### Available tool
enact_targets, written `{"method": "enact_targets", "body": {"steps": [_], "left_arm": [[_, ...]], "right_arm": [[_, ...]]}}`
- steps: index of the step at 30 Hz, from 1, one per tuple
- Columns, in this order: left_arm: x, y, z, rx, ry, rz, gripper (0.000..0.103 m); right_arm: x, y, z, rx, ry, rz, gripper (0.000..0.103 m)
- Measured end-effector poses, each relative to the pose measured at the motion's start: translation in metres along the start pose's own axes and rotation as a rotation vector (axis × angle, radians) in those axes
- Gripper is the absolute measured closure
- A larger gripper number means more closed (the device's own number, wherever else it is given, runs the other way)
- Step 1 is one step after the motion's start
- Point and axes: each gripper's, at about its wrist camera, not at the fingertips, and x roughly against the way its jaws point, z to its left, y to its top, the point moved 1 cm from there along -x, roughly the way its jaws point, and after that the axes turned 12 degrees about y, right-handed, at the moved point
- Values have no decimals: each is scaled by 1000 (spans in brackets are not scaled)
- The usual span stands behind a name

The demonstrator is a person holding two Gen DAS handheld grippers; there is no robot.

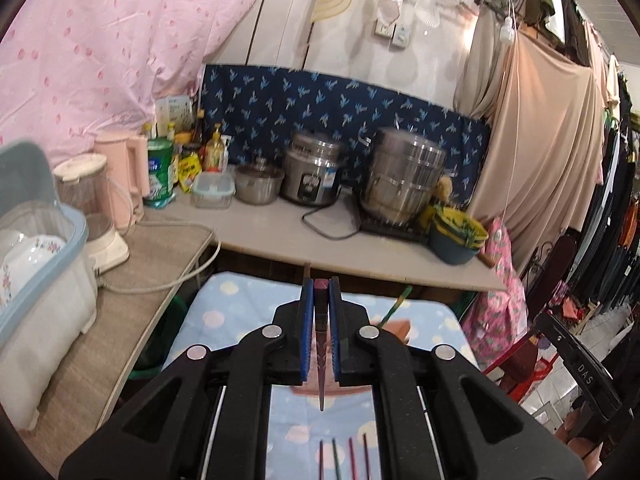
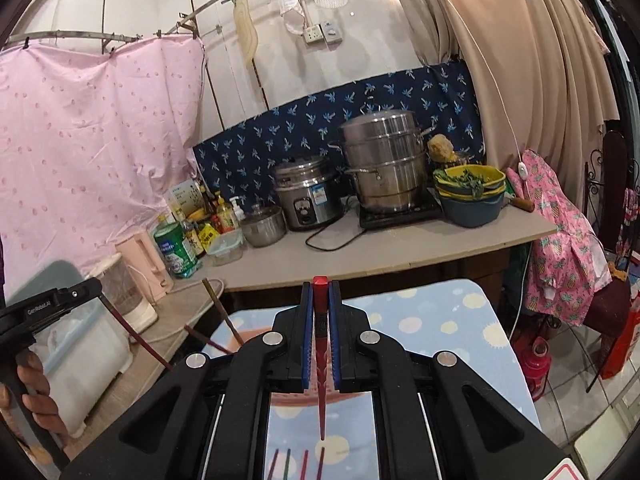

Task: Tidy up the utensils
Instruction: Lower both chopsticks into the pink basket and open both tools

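Both tongs are squeezed tight, and each one holds a chopstick. Left tongs (image 1: pixel 321 292) pinch a dark red chopstick (image 1: pixel 321 364) that hangs with its thin tip down. Right tongs (image 2: pixel 320 294) pinch a bright red chopstick (image 2: pixel 321 384) the same way.

Under them is a small table with a blue dotted cloth (image 2: pixel 448 320). Behind it is a long grey table (image 1: pixel 288 236) by the wall. On that table stand a big steel steamer pot (image 1: pixel 402 178), a rice cooker (image 1: pixel 312 174), a small pot with a lid (image 1: pixel 258 182) and a stack of bowls (image 1: pixel 458 234).

Four more chopsticks (image 1: pixel 343 458) lie side by side on the dotted cloth, just below the left tongs. They look red and green.

A hand (image 2: pixel 36 396) shows at the left edge of the right view.
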Motion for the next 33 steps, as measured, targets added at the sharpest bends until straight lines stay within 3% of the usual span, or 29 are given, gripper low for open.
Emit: {"method": "enact_targets", "body": {"steps": [5,11,21,29,31,33], "left_arm": [[-13,29,-9,19,-3,-54,96],[-39,47,-15,36,10,-70,96],[-89,22,-14,16,40,17,96],[-112,1,-19,-30,69,59,95],[-111,0,-20,-42,74,54,92],[-110,0,-21,-45,81,49,80]], "right_arm": [[-21,36,5,-17,33,-73,96],[-57,58,15,-7,63,-89,96],[-123,20,1,-3,18,55,96],[-139,0,-10,-13,1,103,92],[-137,1,-11,-19,-2,97,85],[-133,3,-12,-23,-4,87,80]]}}
